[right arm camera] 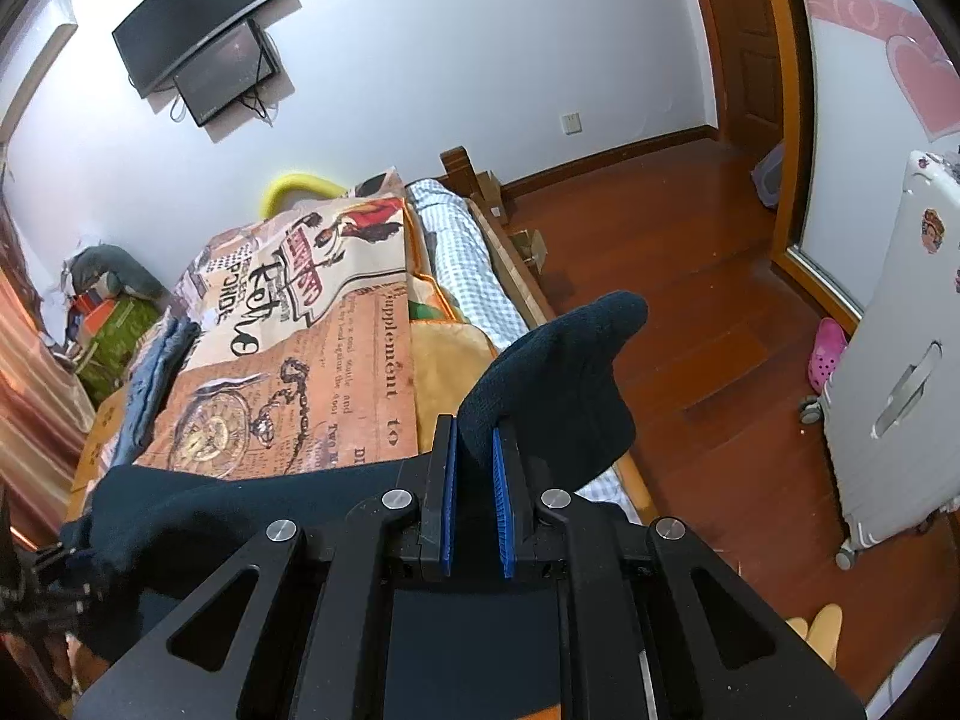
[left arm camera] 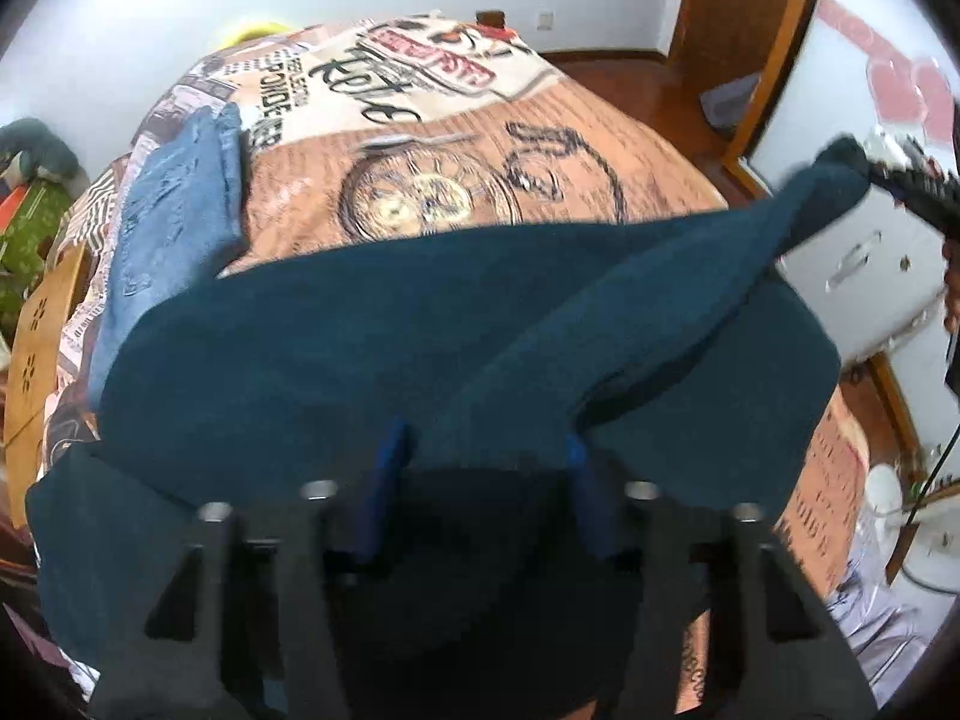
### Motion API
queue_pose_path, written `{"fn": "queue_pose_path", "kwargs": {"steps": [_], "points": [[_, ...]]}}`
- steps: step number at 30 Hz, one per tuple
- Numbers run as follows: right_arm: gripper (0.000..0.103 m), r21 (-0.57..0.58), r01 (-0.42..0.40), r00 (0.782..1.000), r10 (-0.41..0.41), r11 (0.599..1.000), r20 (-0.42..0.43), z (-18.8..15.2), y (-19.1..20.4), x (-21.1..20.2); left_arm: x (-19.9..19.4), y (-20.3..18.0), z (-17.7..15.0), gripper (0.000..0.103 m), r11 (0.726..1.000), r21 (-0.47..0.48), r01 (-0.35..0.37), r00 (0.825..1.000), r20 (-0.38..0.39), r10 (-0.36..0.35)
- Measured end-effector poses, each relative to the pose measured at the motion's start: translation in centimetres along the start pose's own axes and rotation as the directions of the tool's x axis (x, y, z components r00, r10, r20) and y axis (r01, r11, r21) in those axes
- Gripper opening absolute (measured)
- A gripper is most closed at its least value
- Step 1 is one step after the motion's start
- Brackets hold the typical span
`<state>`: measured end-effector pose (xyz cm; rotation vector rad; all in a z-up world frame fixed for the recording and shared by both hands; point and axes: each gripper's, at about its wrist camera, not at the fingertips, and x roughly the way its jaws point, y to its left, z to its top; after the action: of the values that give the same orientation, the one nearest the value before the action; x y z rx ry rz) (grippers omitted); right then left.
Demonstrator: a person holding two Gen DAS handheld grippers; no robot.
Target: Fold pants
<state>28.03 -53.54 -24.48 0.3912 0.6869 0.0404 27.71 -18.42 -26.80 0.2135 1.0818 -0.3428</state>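
Left wrist view, pants: the dark teal pants (left arm camera: 372,348) are spread wide across the near part of the bed (left arm camera: 480,162), over its printed cover
Left wrist view, left claw: the left claw (left arm camera: 486,450) points down at the bed and a fold of the pants sits between its blue pads (left arm camera: 390,468); the cloth hides the tips, so it looks clenched on the pants
Left wrist view, right claw: the right claw (left arm camera: 876,171) is off at the right edge, higher up, with one corner of the pants pulled up to it
Left wrist view, jeans: blue jeans (left arm camera: 174,222) lie folded on the left side of the bed, just beside the pants
Right wrist view, right claw: the right claw (right arm camera: 477,444) is clenched on a bunched end of the pants (right arm camera: 558,372), which sticks up past its blue pads (right arm camera: 501,480)
Right wrist view, pants: the rest of the pants runs left across the bed (right arm camera: 336,348) to the left claw (right arm camera: 57,567) at the left edge
Right wrist view, room: a white suitcase (right arm camera: 894,372) stands on the wood floor (right arm camera: 690,276), and two dark screens (right arm camera: 198,30) hang on the wall
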Motion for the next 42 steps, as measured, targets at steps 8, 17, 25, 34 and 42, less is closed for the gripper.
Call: {"fn": "queue_pose_path", "kwargs": {"steps": [8, 17, 25, 34, 42], "points": [[0.01, 0.014, 0.033, 0.999, -0.033, 0.999, -0.021, -3.1, -1.4, -1.5, -3.0, -1.4, -0.3, 0.023, 0.996, 0.058, 0.074, 0.996, 0.051, -0.077], [0.01, 0.086, 0.061, 0.994, -0.052, 0.994, -0.096, -8.2, -3.4, -1.2, -2.7, -2.3, -2.6, 0.023, 0.986, 0.086, 0.141, 0.99, -0.013, -0.14], [0.015, 0.105, 0.111, 0.98, -0.091, 0.988, -0.179, -10.4, -4.2, -0.1, -3.4, -2.4, -4.0, 0.023, 0.982, 0.082, 0.168, 0.986, -0.022, -0.167], [0.024, 0.004, 0.169, 0.978, -0.167, 0.986, -0.123, -9.0, -1.9, -5.2, -7.5, 0.3, -3.3, 0.031, 0.987, 0.036, 0.155, 0.983, 0.096, -0.157], [0.032, -0.206, 0.053, 0.998, -0.058, 0.977, -0.02, -5.1, 7.6, -5.7, -9.0, 9.2, -2.9, 0.034, 0.987, -0.15, 0.048, 0.986, 0.166, -0.023]]}}
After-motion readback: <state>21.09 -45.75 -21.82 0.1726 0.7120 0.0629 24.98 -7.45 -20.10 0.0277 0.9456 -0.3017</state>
